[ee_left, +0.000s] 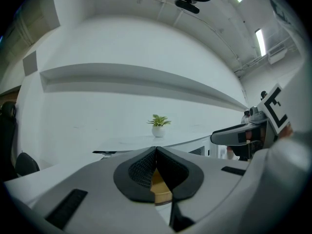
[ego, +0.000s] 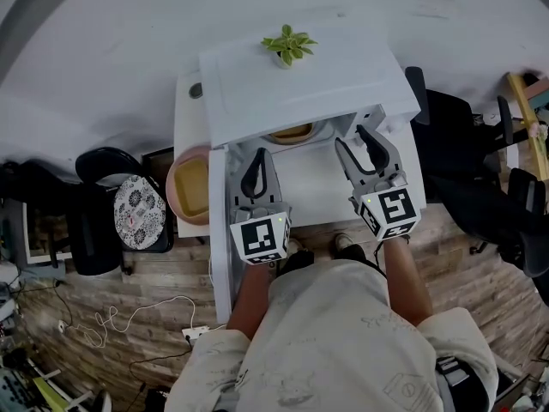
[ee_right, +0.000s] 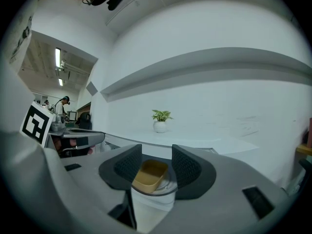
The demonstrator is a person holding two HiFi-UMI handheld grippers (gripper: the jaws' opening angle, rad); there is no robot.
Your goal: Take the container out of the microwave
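Left jaws: the left gripper (ee_left: 156, 154) has its dark pads pressed together at the tips, with nothing between them; a sliver of yellow shows through the gap lower down.
Right jaws: the right gripper (ee_right: 156, 152) stands moderately open and holds nothing; the container (ee_right: 149, 175) appears in the gap but lies beyond the pads, untouched.
Container place: inside the open microwave (ego: 300, 75), on the glass turntable (ee_right: 169, 187). In the head view only a strip of it shows under the oven's front edge, at centre frame.
Container axis: in the right gripper view its long axis seems to run away from the camera, leaning slightly toward the upper right, with a short end nearest the jaws. It sits level with its open top facing up.
Container look: mustard-yellow, rectangular tub with rounded corners, no lid; its walls narrow a little toward the base, and the inside looks bare.
Microwave: white, on a white table (ego: 184, 114), with its door (ego: 220, 239) swung open toward the lower left of the head view.
On top: a small potted plant (ego: 289, 45) in a white pot, near the upper centre.
Beside: a pink-rimmed dish with a yellow inside (ego: 190, 187) lies left of the door.
Gripper positions: both hover in front of the oven mouth, the left near the door and the right at the opening's right side.
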